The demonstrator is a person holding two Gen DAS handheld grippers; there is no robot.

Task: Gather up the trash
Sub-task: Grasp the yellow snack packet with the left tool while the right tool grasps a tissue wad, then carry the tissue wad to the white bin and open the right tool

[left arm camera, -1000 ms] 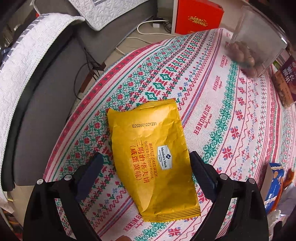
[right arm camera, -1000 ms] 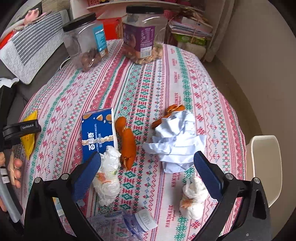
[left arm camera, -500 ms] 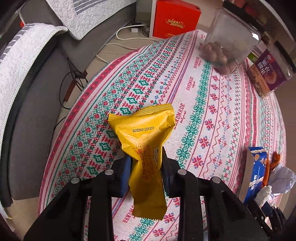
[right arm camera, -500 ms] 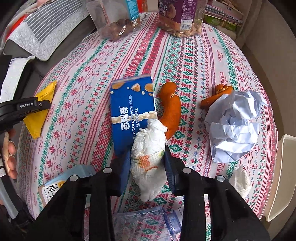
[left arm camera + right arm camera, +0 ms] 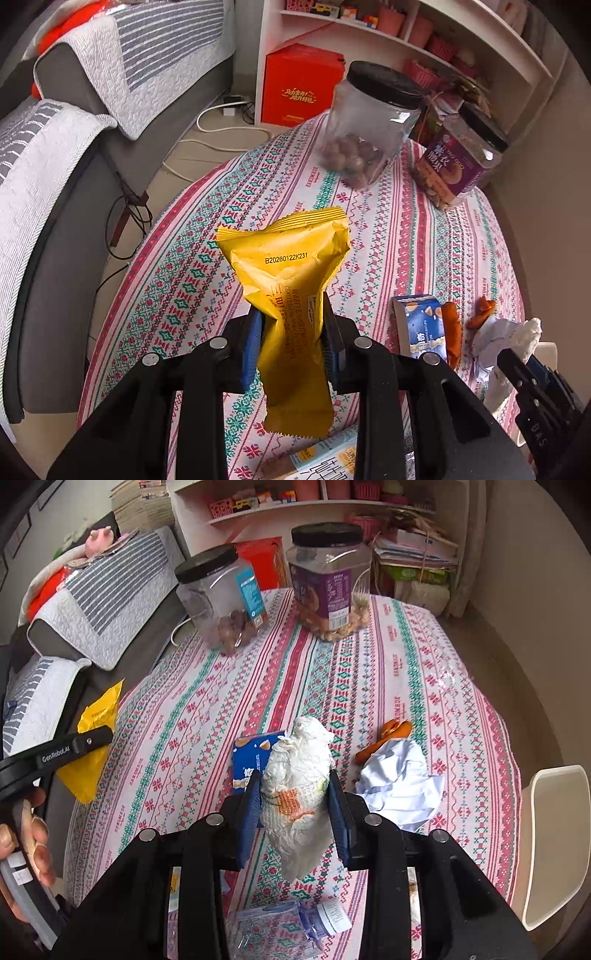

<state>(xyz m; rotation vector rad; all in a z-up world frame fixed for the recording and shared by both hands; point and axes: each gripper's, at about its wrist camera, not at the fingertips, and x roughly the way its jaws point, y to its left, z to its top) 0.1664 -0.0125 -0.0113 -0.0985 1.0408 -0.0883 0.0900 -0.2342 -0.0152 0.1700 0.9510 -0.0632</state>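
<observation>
Pinching a yellow snack wrapper (image 5: 291, 295) around its middle, your left gripper (image 5: 291, 332) is holding it lifted off the round table (image 5: 406, 236), with the wrapper's crimped top fanning out above the blue pads (image 5: 252, 343) and its lower end hanging below them. Your right gripper (image 5: 295, 808) is closing its two fingers on a crumpled white tissue (image 5: 297, 797) stained orange, and is holding it clear of the table too.

Lying on the patterned tablecloth beneath the tissue, a blue snack box (image 5: 251, 755) is partly hiding behind it. A crumpled sheet of pale paper (image 5: 400, 784) is resting just to the right, touching an orange peel (image 5: 391, 733) at its far edge. In the left wrist view, a second orange peel (image 5: 452, 332) is lying just beside the blue box. A crushed clear plastic bottle (image 5: 284, 928) with a white cap is lying at the near edge of the table, under your right gripper.

Standing at the far side of the table are two clear jars with black lids: one (image 5: 221, 602) holding brown nuts, the other (image 5: 328, 579) wearing a purple label. A grey sofa (image 5: 55, 236) with striped covers is sitting to the left of the table, and a white shelf (image 5: 295, 506) is standing behind it.
</observation>
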